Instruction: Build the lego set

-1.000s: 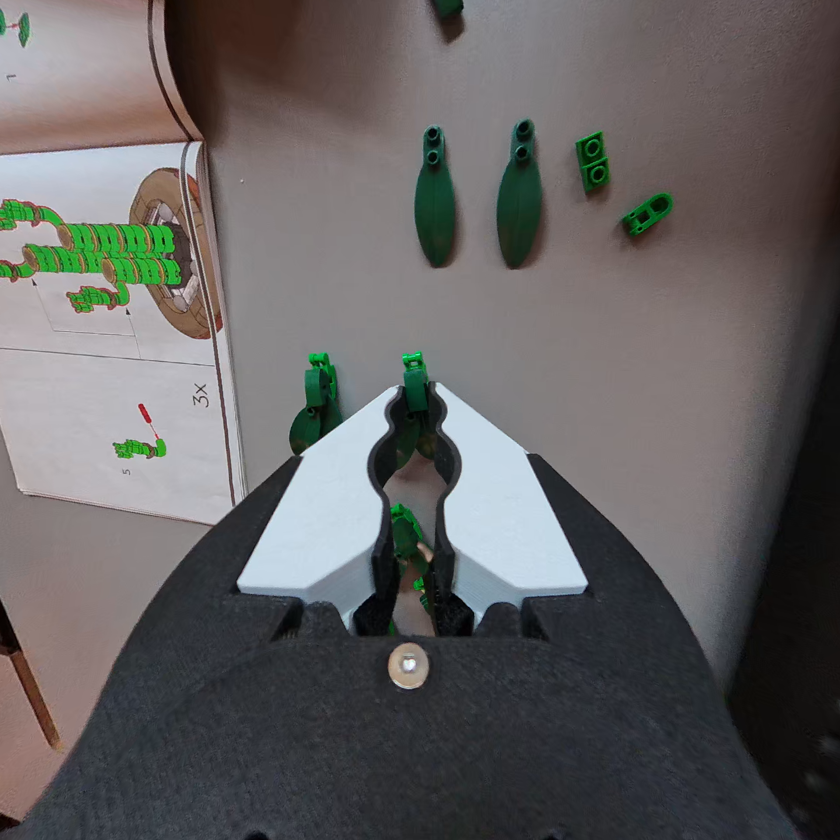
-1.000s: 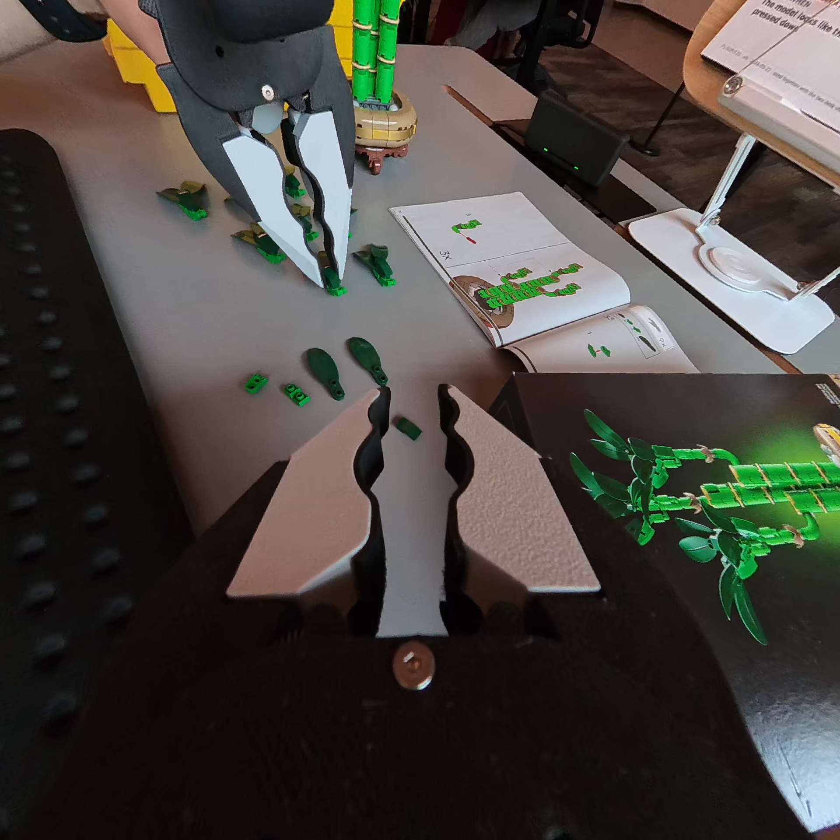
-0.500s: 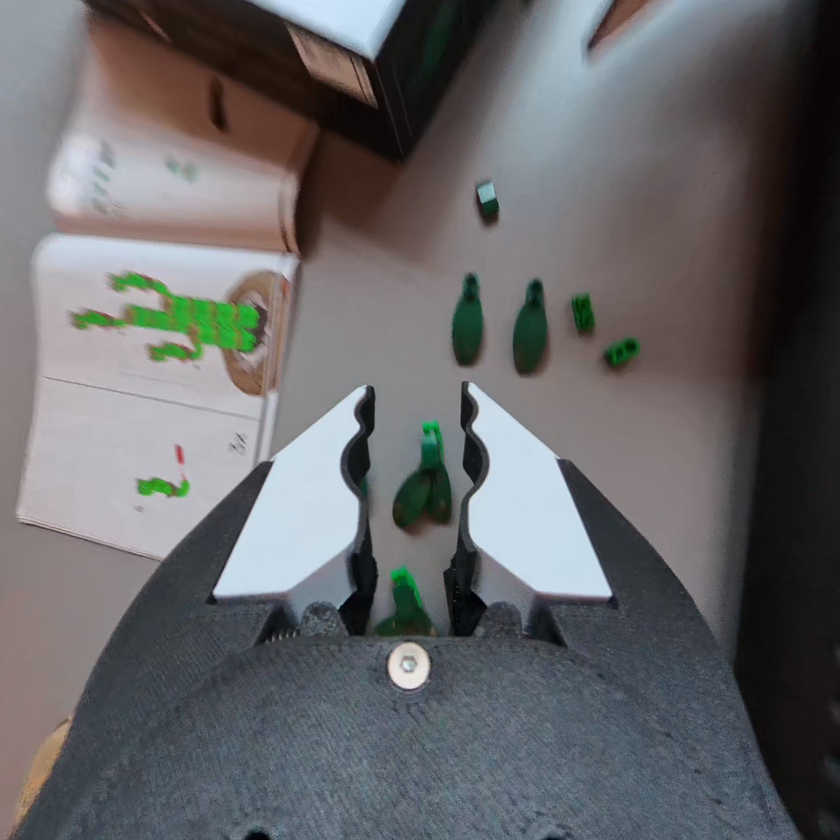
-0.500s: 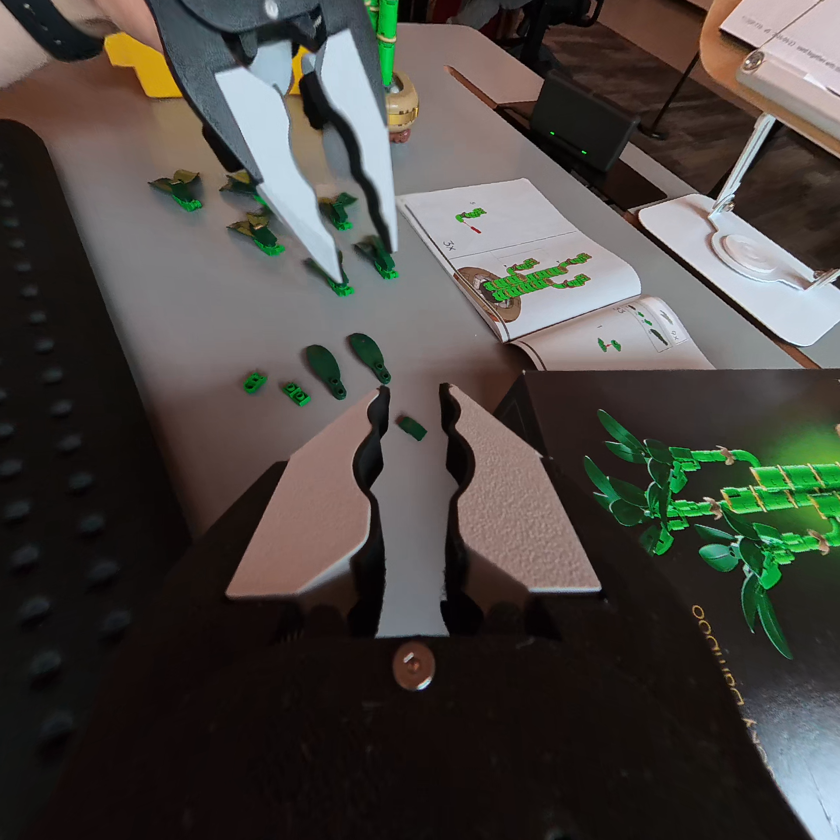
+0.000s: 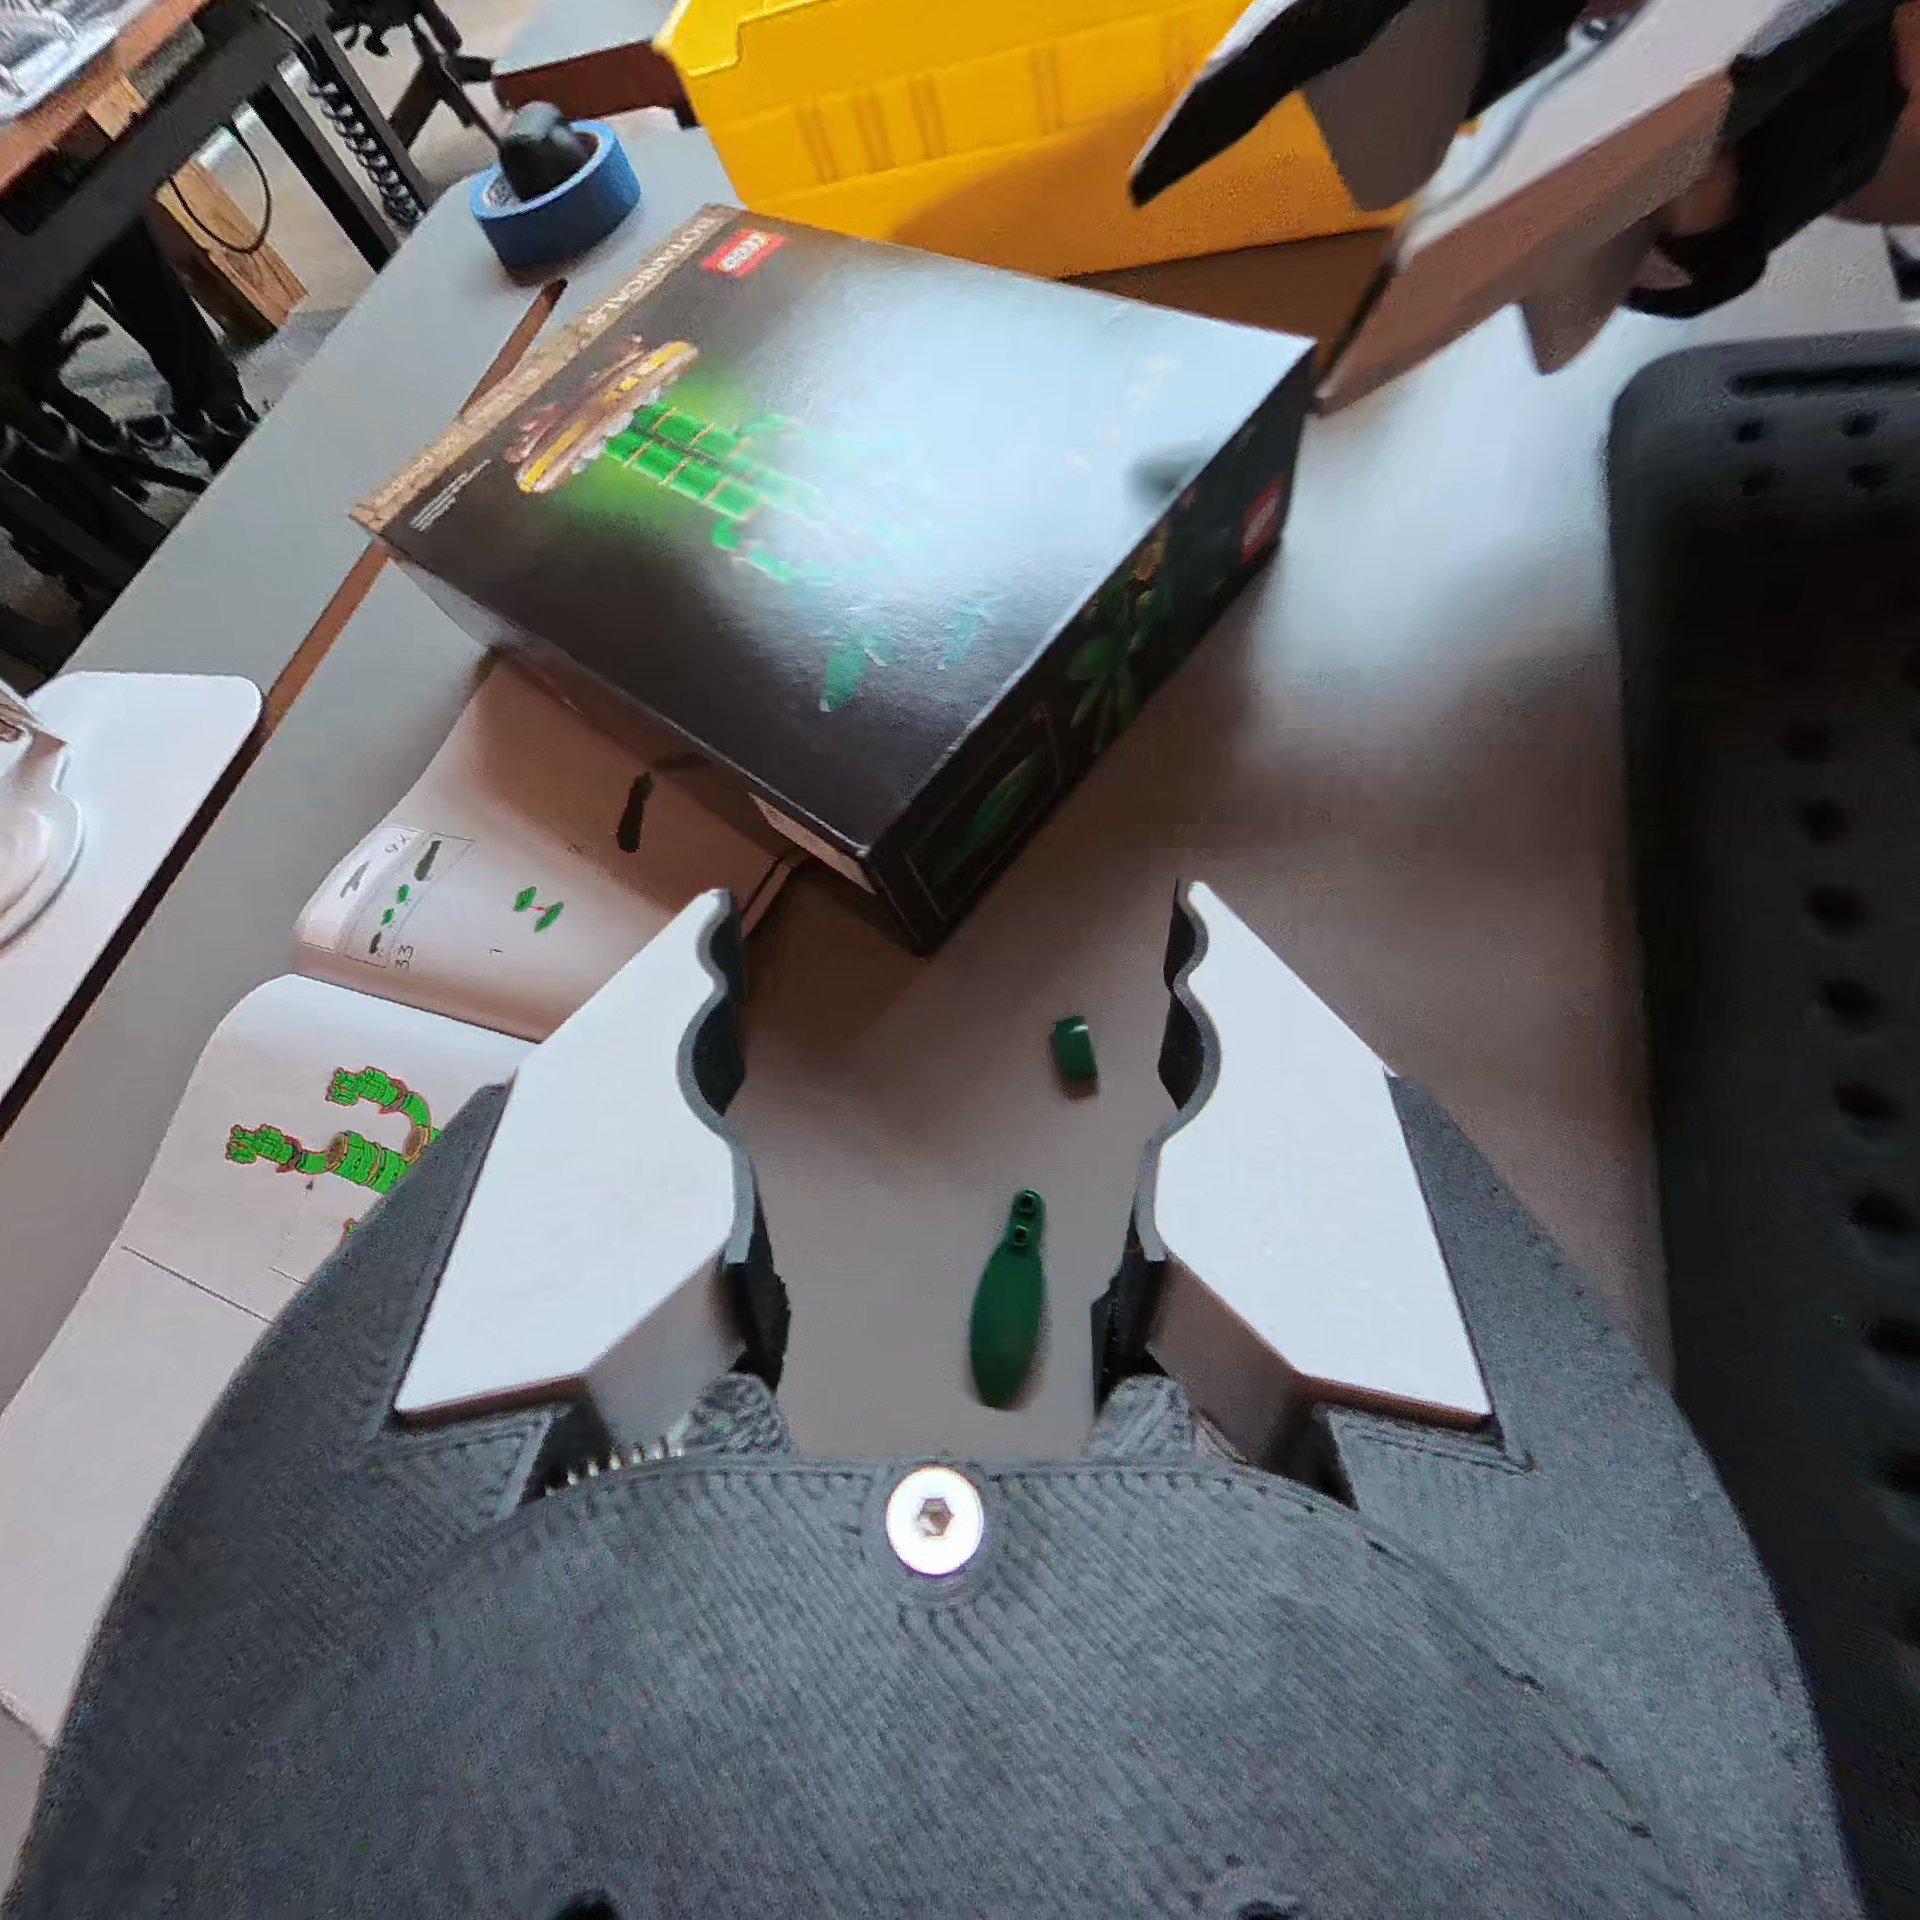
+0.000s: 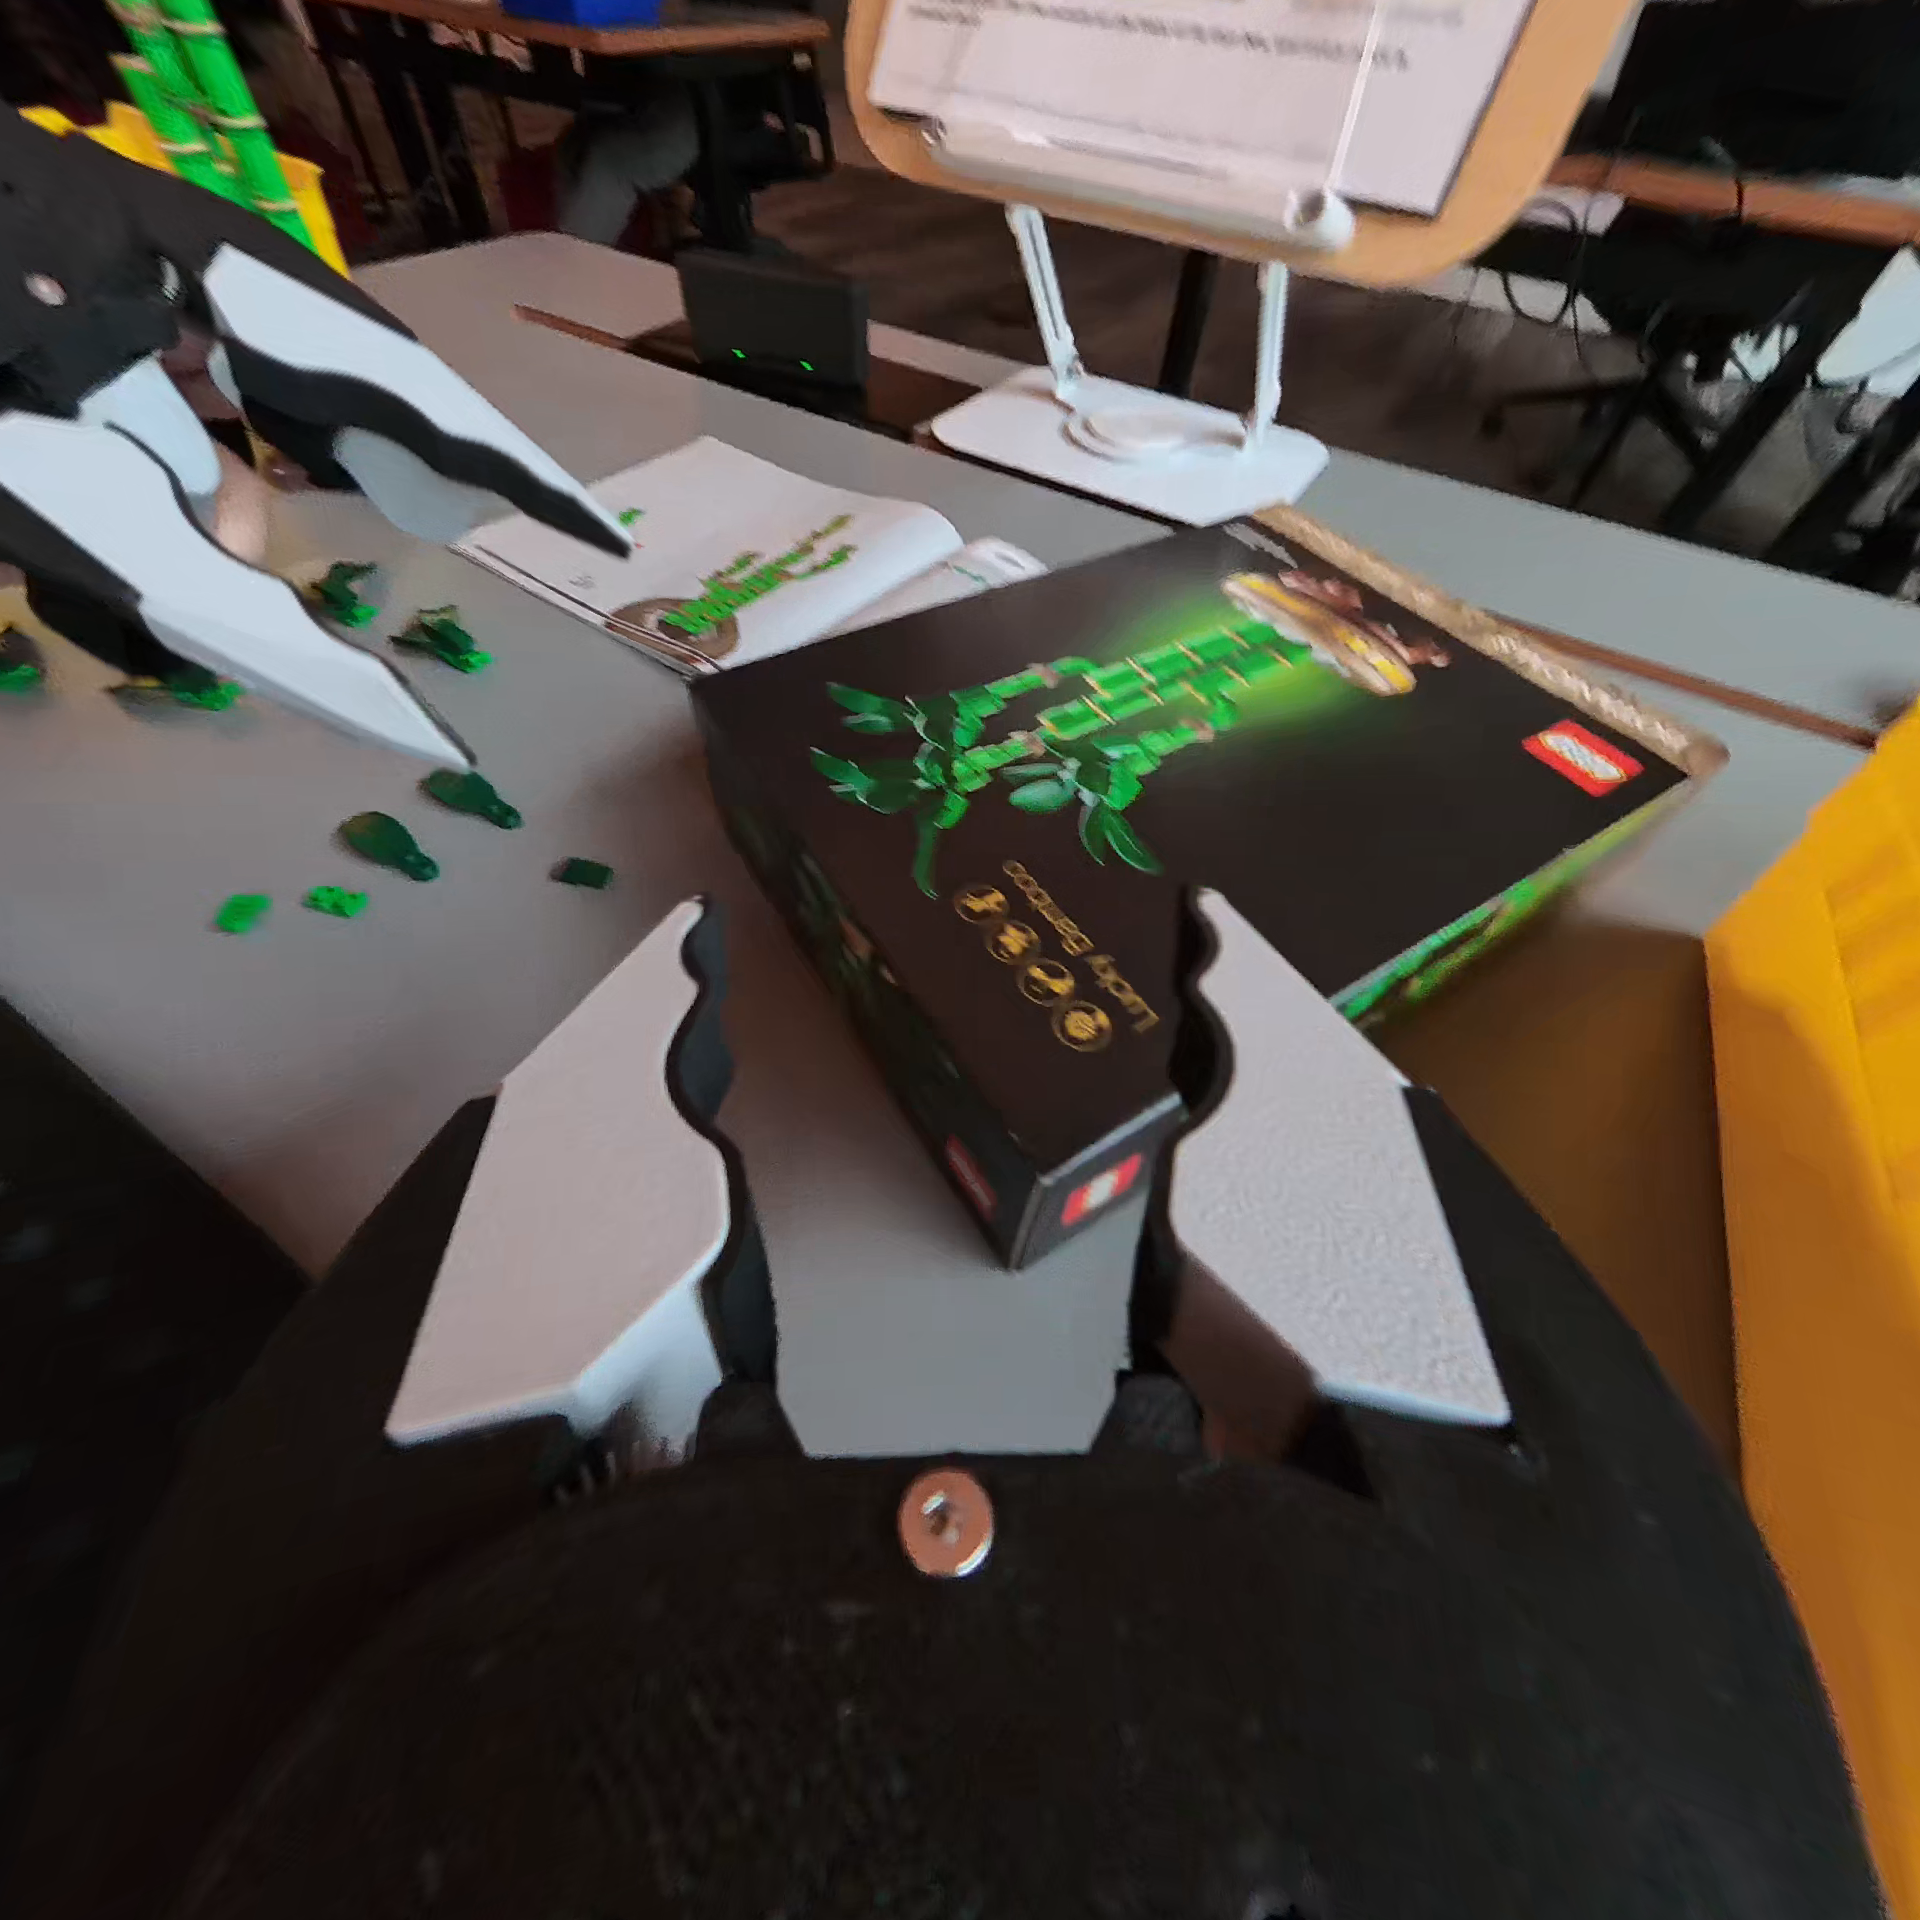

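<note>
Now left tool [image 5: 956,935] spread wide, empty; dark green leaf piece [image 5: 1006,1311] flat on desk [image 5: 1351,748] between its fingers, untouched.

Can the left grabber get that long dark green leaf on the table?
Probably yes. The left gripper is open, the leaf lies flat between its fingers, and nothing covers it.

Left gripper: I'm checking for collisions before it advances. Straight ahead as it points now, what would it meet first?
Probably the table, near the small dark green brick: the open left gripper angles downward. The black set box lies farther on; depth is unclear.
</note>
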Demonstrator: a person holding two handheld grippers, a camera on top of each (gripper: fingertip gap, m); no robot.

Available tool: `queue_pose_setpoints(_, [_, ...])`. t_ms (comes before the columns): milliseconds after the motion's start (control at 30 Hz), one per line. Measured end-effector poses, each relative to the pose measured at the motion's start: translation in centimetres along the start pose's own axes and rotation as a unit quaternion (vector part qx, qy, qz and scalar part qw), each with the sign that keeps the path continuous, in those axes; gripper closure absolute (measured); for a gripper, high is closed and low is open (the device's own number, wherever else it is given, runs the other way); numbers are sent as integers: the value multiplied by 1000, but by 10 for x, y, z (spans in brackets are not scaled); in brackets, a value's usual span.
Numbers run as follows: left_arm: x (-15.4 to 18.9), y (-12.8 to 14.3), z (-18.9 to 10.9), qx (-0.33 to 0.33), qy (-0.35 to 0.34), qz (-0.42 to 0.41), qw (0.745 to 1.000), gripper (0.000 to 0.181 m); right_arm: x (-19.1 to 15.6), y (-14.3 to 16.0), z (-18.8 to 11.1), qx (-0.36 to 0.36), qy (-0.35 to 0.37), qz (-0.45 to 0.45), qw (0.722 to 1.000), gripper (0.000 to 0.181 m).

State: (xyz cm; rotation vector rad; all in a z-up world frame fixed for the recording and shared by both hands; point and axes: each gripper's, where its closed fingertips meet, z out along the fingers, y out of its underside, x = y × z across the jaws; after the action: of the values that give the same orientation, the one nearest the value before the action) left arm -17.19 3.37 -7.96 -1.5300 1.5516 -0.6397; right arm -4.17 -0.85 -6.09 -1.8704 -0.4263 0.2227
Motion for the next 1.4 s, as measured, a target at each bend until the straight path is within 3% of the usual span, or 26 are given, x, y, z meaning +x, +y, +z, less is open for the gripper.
queue_pose_setpoints(167, [-26, 1, 4, 14, 2, -41, 999, 100, 15, 15, -2, -28, 20, -1, 999, 88])
queue_pose_setpoints(333, [-21, -8, 2, 42, -18, 11, 999, 107, 20, 35, -1, -65, 27, -8, 997, 88])
queue_pose_setpoints(433, [-14, 8, 25, -3, 22, 6, 1000, 101, 21, 56, 1, -88, 12, 14, 996, 90])
queue_pose_setpoints(500, [-17, 18, 37, -40, 26, 24, 999, 108, 22, 67, -1, -106, 8, 7, 994, 98])
queue_pose_setpoints(600, [-19, 17, 45, -37, 24, 40, 998, 111, 21, 78, -5, -125, 8, -30, 992, 104])
queue_pose_setpoints(667, [-17, 26, 53, -63, 43, 20, 997, 106, 17, 87, -3, -143, -5, -24, 989, 109])
queue_pose_setpoints(733, [-14, 32, 58, -79, 60, -2, 995, 112, 17, 93, 0, -158, -12, -15, 987, 119])
queue_pose_setpoints(867, [-16, 39, 62, -93, 54, -14, 994, 132, 20, 88, 3, -139, -8, -5, 990, 146])
queue_pose_setpoints(933, [-17, 39, 65, -86, 45, -13, 995, 143, 21, 88, 3, -138, -12, 11, 990, 147])
queue_pose_setpoints(1133, [-19, 28, 62, -91, 30, 4, 995, 144, 26, 79, 1, -130, -3, 5, 991, 148])
queue_pose_setpoints(1233, [-27, 4, 52, -63, 25, -10, 998, 145, 32, 57, -5, -101, -6, 21, 995, 148])
queue_pose_setpoints(1400, [-42, -32, 40, -9, 33, -70, 997, 145, 48, -1, -17, 8, -25, 89, 996, 142])
